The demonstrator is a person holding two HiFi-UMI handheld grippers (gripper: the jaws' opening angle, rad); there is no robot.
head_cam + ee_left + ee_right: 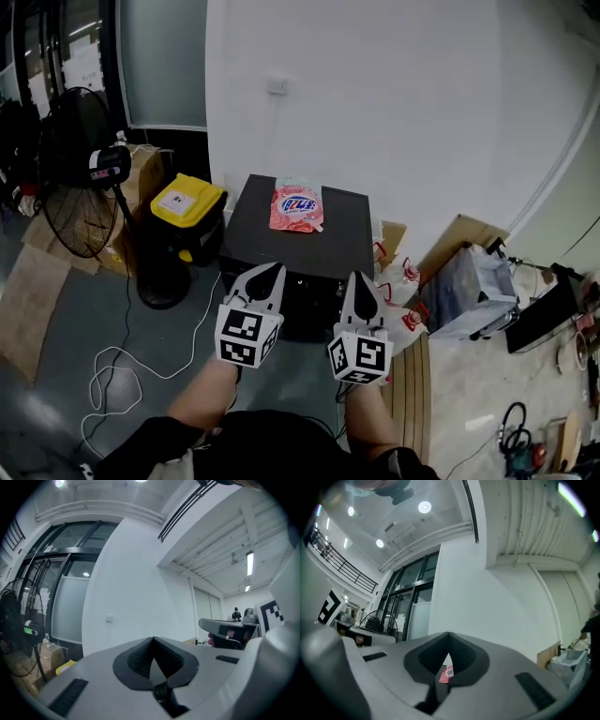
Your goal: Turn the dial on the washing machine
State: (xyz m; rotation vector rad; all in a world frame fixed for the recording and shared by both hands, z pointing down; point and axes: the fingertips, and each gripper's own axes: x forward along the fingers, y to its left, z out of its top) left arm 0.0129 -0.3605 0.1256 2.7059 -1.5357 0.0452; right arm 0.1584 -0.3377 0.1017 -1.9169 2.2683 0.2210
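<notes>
The washing machine [253, 230] is a black box against the white wall, seen from above in the head view; its dial does not show in any view. A pink detergent pouch [297, 207] lies on its lid. My left gripper [272, 270] hangs just before the machine's near edge, its jaws shut with nothing between them. My right gripper [362, 282] is beside it, a little to the right, also shut and empty. In the left gripper view the jaws [152, 640] meet at a point, aimed up at the wall. The right gripper view shows the pouch [446, 673] through the gap below its tips [449, 634].
A standing fan [80, 187] and a black bin with a yellow lid [187, 202] are left of the machine, with cardboard boxes [142, 173] behind. A white cable [122, 375] loops over the floor. Bags and boxes [473, 286] crowd the right side.
</notes>
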